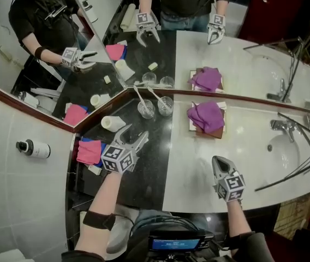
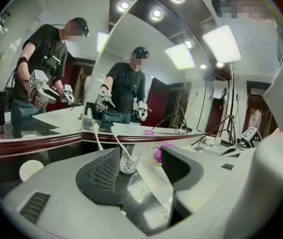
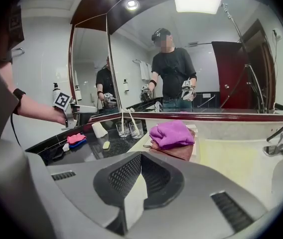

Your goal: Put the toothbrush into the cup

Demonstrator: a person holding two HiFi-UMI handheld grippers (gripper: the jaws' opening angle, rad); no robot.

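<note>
Glass cup (image 1: 165, 106) on the table (image 1: 242, 146) holds a toothbrush (image 1: 155, 94), as does its neighbour (image 1: 146, 109); left tool (image 1: 136, 132) spread wide and empty, right tool (image 1: 216, 160) clenched on nothing.

Table, dark part (image 1: 156, 146): black stone look, polished, and it's throwing reflections.
Table, pale part (image 1: 242, 146): creamy stone look, smooth and glossy.
Left cup (image 1: 146, 110): clear glass, shiny.
Right cup (image 1: 165, 106): clear glass again.
Toothbrush (image 1: 140, 97): white, smooth, plastic by the look.
Purple cloth (image 1: 205, 116): soft, matt, fluffy.
Tap (image 1: 280, 125): bright metal, mirror finish.
Left tongs (image 1: 133, 134): matt grey plastic, with dark pads (image 2: 106, 171) in a rough grid texture.
</note>
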